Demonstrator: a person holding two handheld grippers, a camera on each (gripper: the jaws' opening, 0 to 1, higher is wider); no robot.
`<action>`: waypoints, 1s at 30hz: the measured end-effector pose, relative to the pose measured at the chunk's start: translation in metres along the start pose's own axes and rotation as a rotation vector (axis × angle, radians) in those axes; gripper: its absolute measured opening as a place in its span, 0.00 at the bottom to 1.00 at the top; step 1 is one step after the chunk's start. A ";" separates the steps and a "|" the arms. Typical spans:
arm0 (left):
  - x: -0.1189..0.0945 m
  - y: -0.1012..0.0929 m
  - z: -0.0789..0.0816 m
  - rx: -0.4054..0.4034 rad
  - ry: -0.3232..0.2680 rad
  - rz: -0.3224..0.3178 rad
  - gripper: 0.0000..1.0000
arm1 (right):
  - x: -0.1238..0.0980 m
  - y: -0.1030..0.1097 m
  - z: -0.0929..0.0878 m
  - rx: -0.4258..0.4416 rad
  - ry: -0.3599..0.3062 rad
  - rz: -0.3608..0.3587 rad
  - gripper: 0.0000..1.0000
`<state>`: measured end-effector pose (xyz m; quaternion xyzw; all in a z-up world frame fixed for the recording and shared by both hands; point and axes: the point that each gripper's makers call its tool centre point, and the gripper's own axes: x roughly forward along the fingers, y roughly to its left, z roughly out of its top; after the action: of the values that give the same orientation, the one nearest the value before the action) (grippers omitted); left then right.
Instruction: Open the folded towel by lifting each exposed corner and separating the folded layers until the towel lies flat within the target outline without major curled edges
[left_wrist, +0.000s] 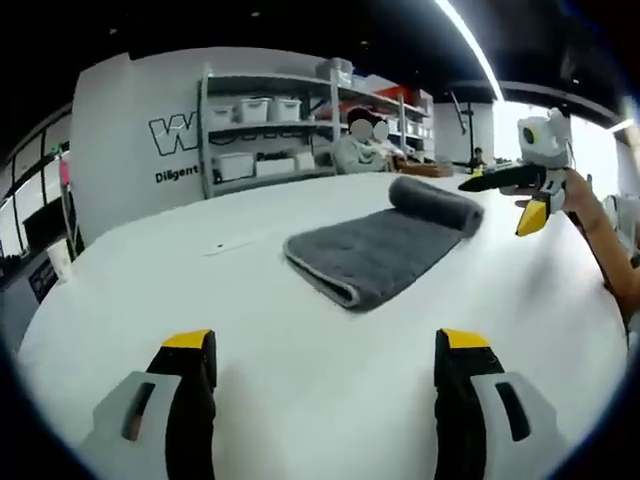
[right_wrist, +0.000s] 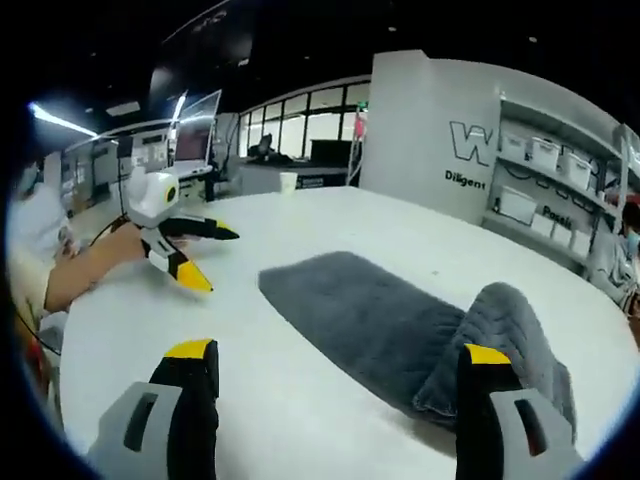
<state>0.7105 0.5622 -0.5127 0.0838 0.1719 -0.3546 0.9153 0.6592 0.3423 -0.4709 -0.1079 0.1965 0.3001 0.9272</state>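
Observation:
A grey towel (left_wrist: 375, 255) lies folded on the white table (left_wrist: 150, 270), its far end rolled into a thick tube (left_wrist: 435, 203). My left gripper (left_wrist: 325, 345) is open, low over the bare table short of the towel's near edge. My right gripper (left_wrist: 515, 200), held by a hand, hovers open just right of the roll. In the right gripper view the towel (right_wrist: 350, 310) stretches away from me with the roll (right_wrist: 510, 320) nearest. My right gripper (right_wrist: 338, 352) is open, its right finger in front of the roll. The left gripper (right_wrist: 212, 255) is open beyond the towel's far end.
Metal shelves with white bins (left_wrist: 270, 130) stand behind the table, and a person (left_wrist: 360, 150) sits at its far side. More shelving (right_wrist: 540, 180) is at the right, desks and a monitor (right_wrist: 195, 125) at the back. A sleeve and forearm (right_wrist: 80, 265) reach in from the left.

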 end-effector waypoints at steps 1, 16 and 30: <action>0.001 -0.002 0.000 -0.011 -0.001 -0.008 0.86 | 0.000 0.000 0.000 0.001 0.000 -0.001 1.00; 0.022 -0.013 0.020 -0.059 -0.064 -0.029 0.65 | 0.000 -0.002 0.006 -0.015 -0.025 -0.011 0.99; 0.046 -0.026 0.019 -0.067 -0.052 -0.037 0.41 | -0.002 -0.002 0.004 -0.001 -0.029 -0.013 0.99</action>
<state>0.7298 0.5096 -0.5135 0.0407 0.1615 -0.3677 0.9149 0.6598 0.3412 -0.4662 -0.1051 0.1820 0.2957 0.9319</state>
